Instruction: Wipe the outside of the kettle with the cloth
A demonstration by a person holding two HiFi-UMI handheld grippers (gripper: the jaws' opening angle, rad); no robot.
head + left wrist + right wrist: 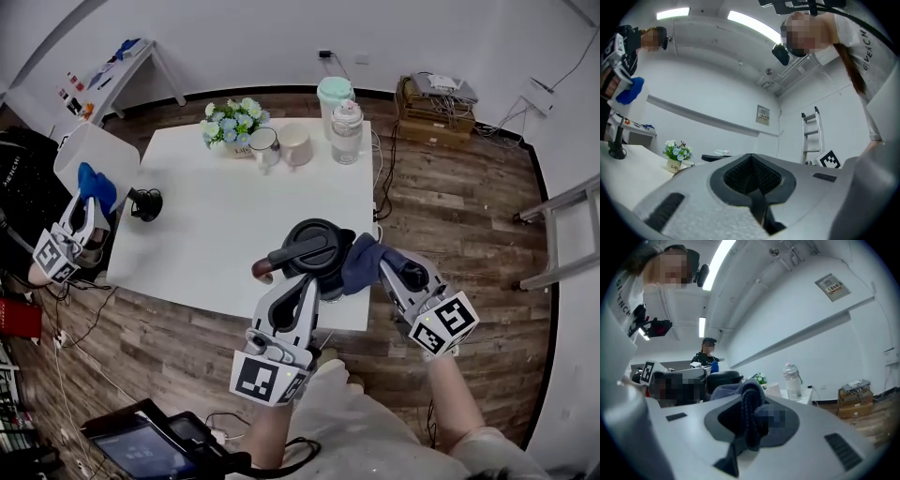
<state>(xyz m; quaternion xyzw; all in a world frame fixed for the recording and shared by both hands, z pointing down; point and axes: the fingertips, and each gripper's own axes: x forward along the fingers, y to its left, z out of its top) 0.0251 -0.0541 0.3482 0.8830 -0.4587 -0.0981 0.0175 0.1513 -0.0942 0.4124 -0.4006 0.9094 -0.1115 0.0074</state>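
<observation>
Now R gripper (386,269) fingers clench the blue cloth (361,262) against the kettle (314,244) at the bench (216,216) edge. L gripper (302,287) fingers pinched together, empty, seemingly touching the kettle handle.

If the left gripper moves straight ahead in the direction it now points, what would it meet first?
Most likely the kettle: the left gripper, jaws shut, points at its near side from just in front. Whether they already touch is unclear.
</observation>
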